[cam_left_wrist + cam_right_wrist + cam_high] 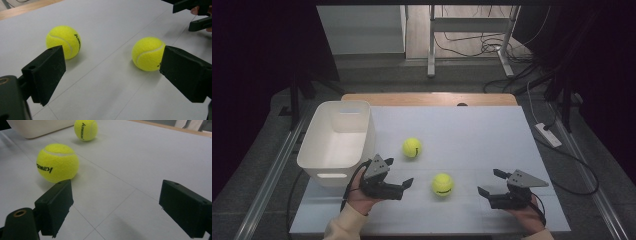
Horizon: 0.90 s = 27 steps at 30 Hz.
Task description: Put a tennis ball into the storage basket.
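Pale grey tabletop (pixel 492 125) with a wooden edge at the back, dark room all round, cables on the floor behind. So it looks like a "put the balls in the bin" job and honestly nothing's gone in yet: the white bin (pixel 319 140) at the left side of the table looks empty as far as I can see into it, and both tennis balls are sitting loose on the surface. The far ball (pixel 412 147) is just right of the bin, the near ball (pixel 443 184) is closer to the person, roughly between the two tools. Left gripper (pixel 404 184) is pointed toward the near ball with its jaws spread wide and nothing between them; from the left gripper view the ball sits just beyond the jaw tips, not touching. Right gripper (pixel 492 184) is over on the other side of that ball, also spread open and empty, resting low near the table. My read: both pickups and both drops are left to do, and the near ball looks like the first target.
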Tool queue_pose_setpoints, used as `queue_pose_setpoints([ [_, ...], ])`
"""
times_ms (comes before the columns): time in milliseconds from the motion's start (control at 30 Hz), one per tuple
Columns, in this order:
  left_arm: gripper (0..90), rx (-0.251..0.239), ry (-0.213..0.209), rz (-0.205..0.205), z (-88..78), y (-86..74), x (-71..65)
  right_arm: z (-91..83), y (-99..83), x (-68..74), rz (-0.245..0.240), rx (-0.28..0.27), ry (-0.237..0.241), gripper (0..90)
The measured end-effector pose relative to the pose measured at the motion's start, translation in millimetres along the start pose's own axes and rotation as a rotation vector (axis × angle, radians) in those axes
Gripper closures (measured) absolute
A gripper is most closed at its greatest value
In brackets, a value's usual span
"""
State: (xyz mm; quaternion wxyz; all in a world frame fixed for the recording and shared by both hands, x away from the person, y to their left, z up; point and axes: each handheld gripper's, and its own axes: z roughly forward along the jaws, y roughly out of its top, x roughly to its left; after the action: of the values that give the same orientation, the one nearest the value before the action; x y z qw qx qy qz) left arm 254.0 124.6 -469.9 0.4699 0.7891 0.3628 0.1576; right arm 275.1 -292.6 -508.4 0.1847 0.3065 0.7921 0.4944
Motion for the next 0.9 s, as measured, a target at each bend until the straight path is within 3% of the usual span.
queue_pose_setpoints([
  [467,7.5,-0.003,-0.019,0.003,11.2,11.4,2.1,1.1,-0.2,-0.2,-0.004,0.007,-0.003,11.9],
  [900,7.6,0.002,-0.010,-0.009,22.2,22.4,6.9,1.5,-0.4,-0.4,-0.005,0.009,-0.004,11.9],
])
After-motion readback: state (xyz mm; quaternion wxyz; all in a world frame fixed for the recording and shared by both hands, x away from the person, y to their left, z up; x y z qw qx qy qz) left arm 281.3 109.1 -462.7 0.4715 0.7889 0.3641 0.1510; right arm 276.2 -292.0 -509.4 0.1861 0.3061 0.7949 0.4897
